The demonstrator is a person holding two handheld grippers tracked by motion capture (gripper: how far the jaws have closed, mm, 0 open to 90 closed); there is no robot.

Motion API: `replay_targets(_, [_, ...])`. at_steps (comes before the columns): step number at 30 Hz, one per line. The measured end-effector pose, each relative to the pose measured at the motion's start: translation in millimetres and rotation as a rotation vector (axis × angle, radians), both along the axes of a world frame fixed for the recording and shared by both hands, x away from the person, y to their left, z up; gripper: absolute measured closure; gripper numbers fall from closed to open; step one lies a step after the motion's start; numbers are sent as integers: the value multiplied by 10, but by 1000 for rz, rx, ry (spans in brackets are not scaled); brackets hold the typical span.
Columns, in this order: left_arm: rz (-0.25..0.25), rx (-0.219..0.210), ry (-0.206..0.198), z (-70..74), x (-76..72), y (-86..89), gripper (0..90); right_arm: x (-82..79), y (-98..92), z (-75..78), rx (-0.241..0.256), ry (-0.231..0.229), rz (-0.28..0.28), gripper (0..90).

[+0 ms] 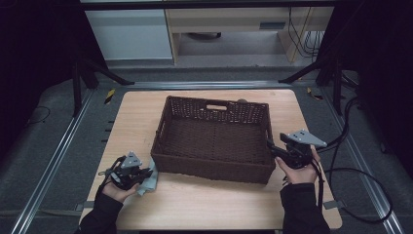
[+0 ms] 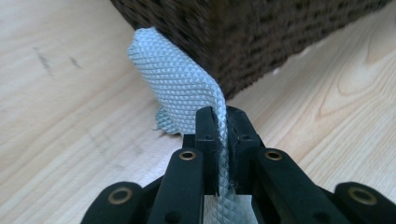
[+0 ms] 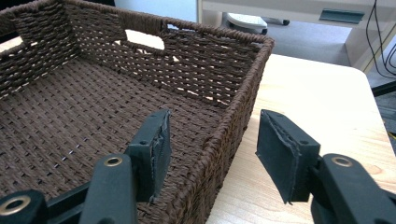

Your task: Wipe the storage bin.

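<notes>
At the near edge of the surface, the left gripper is pinching a pale grey-blue cloth between its jaws, which are pressed together on a fold of the fabric. The cloth is lying on the wood just beside the front left corner of the basket, its free end bulging upward and resting against, or very close to, the woven wall. Its weave is showing a fine diamond texture; the material is looking thin and limp, with a slightly frayed lower corner. Risk assessment: the hold is taking only a narrow fold, so a quick lift is likely to let the fabric slide out; the trailing portion is also liable to catch on the rough wicker rim if carried low across it. Farther along, the right gripper is standing with jaws spread, straddling the right wall of the basket without yet closing, one jaw inside and one outside. If that wall is not secured, the basket is liable to shift or tip when the cloth drags against it. The basket is dark brown, rectangular and empty, with a handle slot in its far wall.
</notes>
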State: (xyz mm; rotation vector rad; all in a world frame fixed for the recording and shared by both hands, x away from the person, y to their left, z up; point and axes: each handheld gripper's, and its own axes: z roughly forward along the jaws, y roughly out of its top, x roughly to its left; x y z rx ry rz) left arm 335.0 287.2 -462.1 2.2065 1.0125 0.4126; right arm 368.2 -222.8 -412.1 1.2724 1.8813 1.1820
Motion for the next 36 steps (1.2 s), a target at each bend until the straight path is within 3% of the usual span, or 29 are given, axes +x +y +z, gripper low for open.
replay_targets(5, [90,-7,-46,99,-34,175,840,-14,-7,-7,-1,5,15,442])
replay_targets(11, [225,-6,-35,67,-12,470,838,-31,-22,-16,-8,10,24,440])
replay_targets(17, [304,36,-11,1,21,639,836,-50,-54,-1,0,9,23,434])
replay_targets(27, [365,70,52,-108,92,706,801,-52,-52,-6,-3,14,30,429])
replay_targets(32, [374,50,33,-90,87,713,690,-52,-51,-14,-2,19,35,428])
replay_targets(36, [374,11,-17,-10,71,695,590,-52,-52,-14,-1,19,40,429])
